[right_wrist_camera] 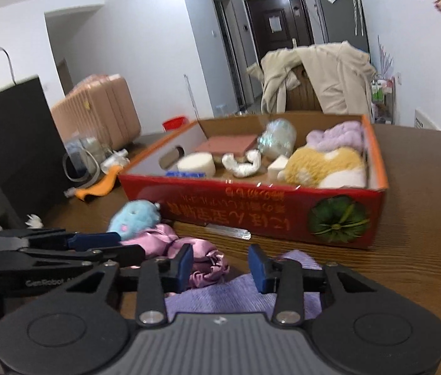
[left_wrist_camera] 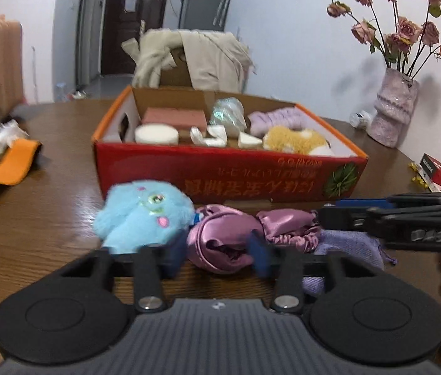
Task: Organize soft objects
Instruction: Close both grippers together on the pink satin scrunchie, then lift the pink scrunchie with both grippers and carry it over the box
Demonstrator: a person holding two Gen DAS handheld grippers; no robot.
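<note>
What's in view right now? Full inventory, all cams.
Box: 1, red with orange rim, table centre, open.
In box: pink block, white round sponge, white wedge, white crumpled piece, pearly ball, lilac plush, yellow-white plush.
Blue plush: 1, table, in front of box.
Pink satin cloth: 1, beside blue plush.
Lavender cloth: 1, nearest the right gripper.
Orange cloth: 1, table left.
Vase of dried roses: 1, pink, table right.
Black bag: 1, far left.
Left gripper: open, over satin cloth.
Right gripper: open, over lavender cloth.
</note>
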